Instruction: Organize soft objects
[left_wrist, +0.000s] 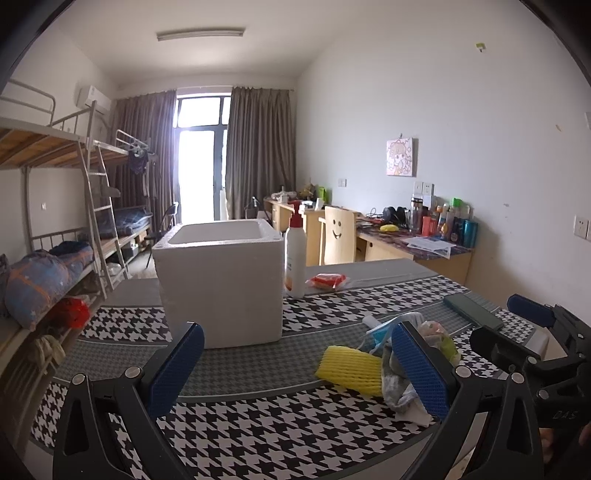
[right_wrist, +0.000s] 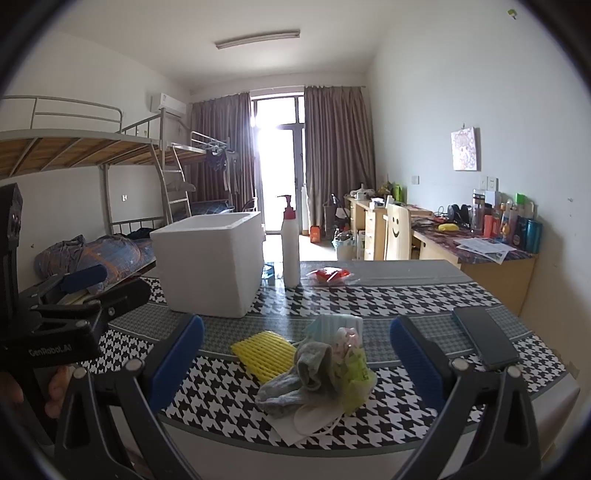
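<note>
- While both claws hang just above the near table edge, each one's jaws are spread wide with nothing between them: left gripper (left_wrist: 297, 365) at bottom centre of the left wrist view, right gripper (right_wrist: 295, 363) at bottom centre of the right wrist view.
- Soft pile sits low centre of the right view, framed between the right claw's blue pads (right_wrist: 413, 360), not touched by them.
- Pile, nearest first: white mask (right_wrist: 314, 419) at the table edge, grey sock (right_wrist: 295, 380) lying over it, green-and-pink printed pouch (right_wrist: 352, 360) touching the sock on its right, light blue mask (right_wrist: 328, 325) behind.
- Yellow foam net (right_wrist: 264, 352) lies flat just left of the pile, touching it.
- In the left view the same pile is lower right, partly hidden behind the left claw's right pad; foam net shows left of that pad.
- Dark phone (right_wrist: 484, 341) lies flat right of the pile, apart from it.
- Houndstooth tablecloth (right_wrist: 388, 295) covers the table.
- White foam box (right_wrist: 210, 264) stands mid-left, open top, well behind the pile; inside not visible.
- Pump bottle (right_wrist: 290, 249), red collar, upright just right of the box.
- Red packet (right_wrist: 328, 275) lies right of the bottle, near the far edge.
- Bunk beds (right_wrist: 92, 147) upper left, desk (right_wrist: 491, 251) far right.
</note>
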